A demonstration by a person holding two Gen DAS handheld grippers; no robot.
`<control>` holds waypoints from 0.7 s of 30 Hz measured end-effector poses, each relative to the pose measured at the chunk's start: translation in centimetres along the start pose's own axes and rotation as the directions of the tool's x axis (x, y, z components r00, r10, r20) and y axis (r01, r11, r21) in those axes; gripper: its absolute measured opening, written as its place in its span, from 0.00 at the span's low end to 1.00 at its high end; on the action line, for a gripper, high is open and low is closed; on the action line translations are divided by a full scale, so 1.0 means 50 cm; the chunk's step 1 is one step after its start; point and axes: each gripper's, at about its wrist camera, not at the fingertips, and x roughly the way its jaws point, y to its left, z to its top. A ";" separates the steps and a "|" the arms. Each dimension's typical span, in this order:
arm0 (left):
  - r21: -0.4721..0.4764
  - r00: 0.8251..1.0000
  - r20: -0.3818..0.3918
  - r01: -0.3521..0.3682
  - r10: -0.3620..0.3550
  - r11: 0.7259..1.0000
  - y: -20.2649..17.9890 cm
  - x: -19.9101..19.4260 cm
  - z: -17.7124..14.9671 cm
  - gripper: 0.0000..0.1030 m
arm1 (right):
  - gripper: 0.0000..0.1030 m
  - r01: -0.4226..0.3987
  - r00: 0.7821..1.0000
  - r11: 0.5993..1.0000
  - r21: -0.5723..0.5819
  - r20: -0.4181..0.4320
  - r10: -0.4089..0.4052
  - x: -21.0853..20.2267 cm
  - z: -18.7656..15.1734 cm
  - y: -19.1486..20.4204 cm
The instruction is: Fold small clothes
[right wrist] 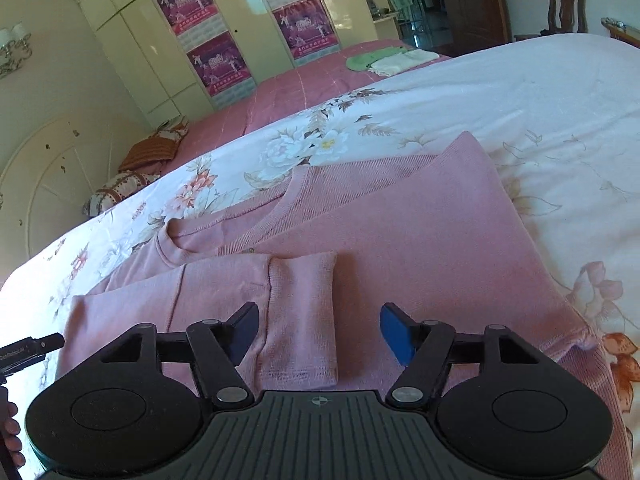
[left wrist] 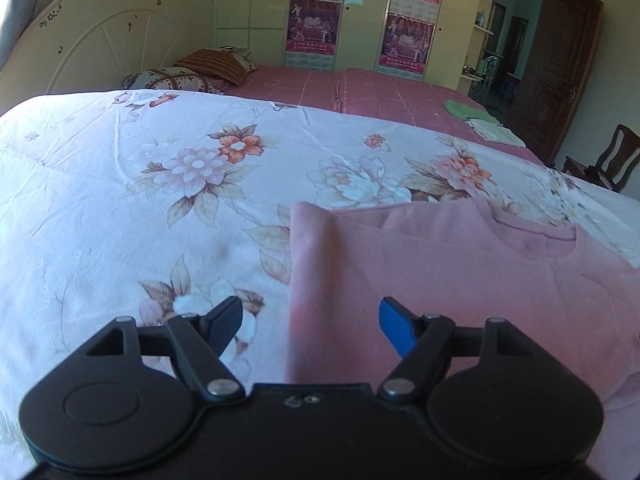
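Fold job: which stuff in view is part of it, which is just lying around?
In play:
pink top, sleeve already folded across it
left gripper, open
right gripper, open
flowered quilt underneath

Lying about:
pillows
green and white cloths
chair

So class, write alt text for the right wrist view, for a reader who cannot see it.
A pink long-sleeved top lies flat on a white floral bedspread, one sleeve folded across its body. The right tongs hang open just above that sleeve's cuff, holding nothing. Behind are a pink bed and cream wardrobes with posters.
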 end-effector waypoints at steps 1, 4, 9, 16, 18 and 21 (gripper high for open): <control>0.004 1.000 -0.006 0.004 -0.004 1.000 -0.005 -0.008 -0.012 0.72 | 0.65 0.005 1.000 1.000 -0.017 -0.006 -0.005 -0.001 -0.007 0.005; 0.029 1.000 -0.011 0.012 -0.012 0.999 -0.023 -0.024 -0.043 0.72 | 0.47 0.006 1.000 0.998 -0.064 -0.026 -0.008 0.000 -0.028 0.025; 0.055 0.999 -0.044 0.009 -0.007 0.998 -0.037 -0.021 -0.084 0.73 | 0.32 0.026 0.999 0.995 -0.092 -0.040 -0.030 0.005 -0.052 0.042; 0.056 0.999 -0.046 -0.008 0.010 0.998 -0.030 -0.019 -0.103 0.74 | 0.12 0.154 0.988 0.955 -0.255 0.025 -0.152 0.013 -0.071 0.063; 0.056 0.999 -0.050 -0.010 0.013 0.998 -0.028 -0.021 -0.104 0.74 | 0.12 0.152 0.988 0.964 -0.216 0.026 -0.150 0.004 -0.070 0.054; 0.067 0.999 -0.042 -0.014 0.017 0.998 -0.029 -0.019 -0.112 0.76 | 0.12 0.149 0.988 0.962 -0.231 0.001 -0.153 0.008 -0.072 0.052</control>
